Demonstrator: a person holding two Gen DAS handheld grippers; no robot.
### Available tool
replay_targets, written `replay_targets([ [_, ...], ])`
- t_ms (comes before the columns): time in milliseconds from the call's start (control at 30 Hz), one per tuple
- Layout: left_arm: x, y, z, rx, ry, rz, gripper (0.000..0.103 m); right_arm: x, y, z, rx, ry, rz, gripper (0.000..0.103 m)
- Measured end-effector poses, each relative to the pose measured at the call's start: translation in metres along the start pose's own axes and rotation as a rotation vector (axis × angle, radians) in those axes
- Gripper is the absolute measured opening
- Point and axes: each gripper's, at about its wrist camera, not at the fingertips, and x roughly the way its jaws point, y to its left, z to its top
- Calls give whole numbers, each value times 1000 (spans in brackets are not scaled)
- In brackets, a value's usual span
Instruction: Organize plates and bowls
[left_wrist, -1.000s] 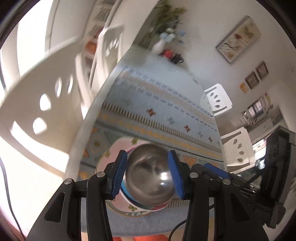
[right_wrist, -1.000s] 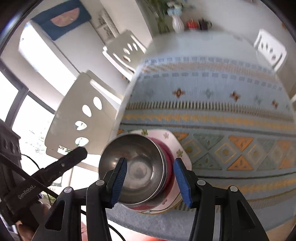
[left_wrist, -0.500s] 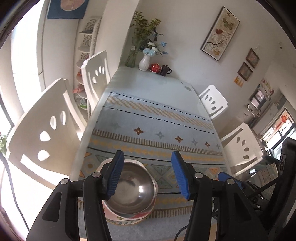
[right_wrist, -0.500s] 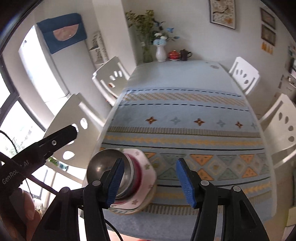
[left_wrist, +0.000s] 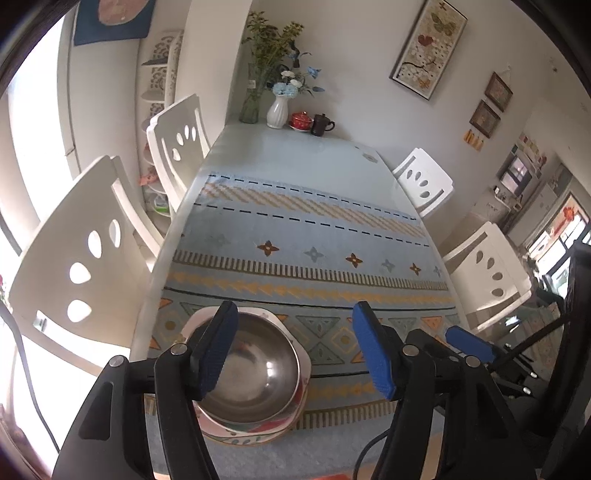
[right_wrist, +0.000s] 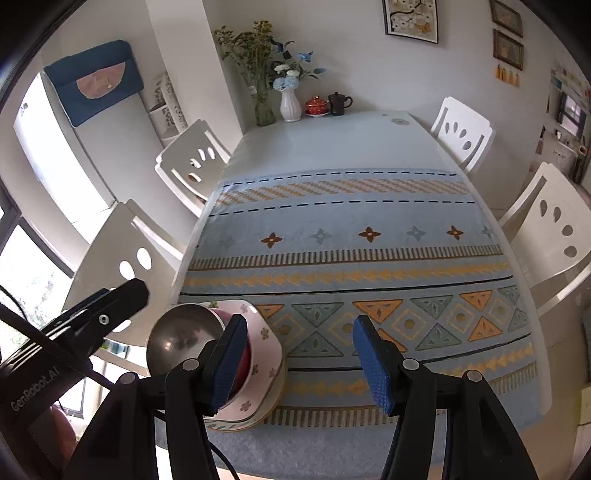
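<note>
A steel bowl (left_wrist: 255, 369) sits nested in a red-lined bowl (right_wrist: 242, 356) on a pink floral plate (right_wrist: 264, 341), at the near left corner of the table. In the left wrist view my left gripper (left_wrist: 295, 354) hovers above and behind this stack. Its jaws are opening and its blue pads touch nothing. My right gripper (right_wrist: 300, 365) stands open just right of the stack, with only cloth between its fingers. Its left finger hides part of the red bowl. The left gripper's black body (right_wrist: 103, 314) shows beside the steel bowl (right_wrist: 184, 336).
A patterned blue cloth (left_wrist: 314, 229) covers the long table. White chairs (left_wrist: 85, 258) (right_wrist: 554, 229) line both sides. At the far end stand a white vase of flowers (right_wrist: 290, 105), a red lidded cup (right_wrist: 316, 106) and a dark mug (right_wrist: 338, 103).
Both grippers have drawn back and up from the bowl stack, which looks smaller and lower now. The left jaws, close around the steel bowl before, have spread wide; the right jaws widened slightly.
</note>
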Motion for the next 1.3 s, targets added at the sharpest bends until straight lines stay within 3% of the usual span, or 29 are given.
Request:
replay_targets([
  [233,4,4,-3,-9,22,7,62,10,-4,-4,22,42,5,60],
  [1300,8,2,-21,-15,65,5,62,12,-4,-16,23,81,5,60],
])
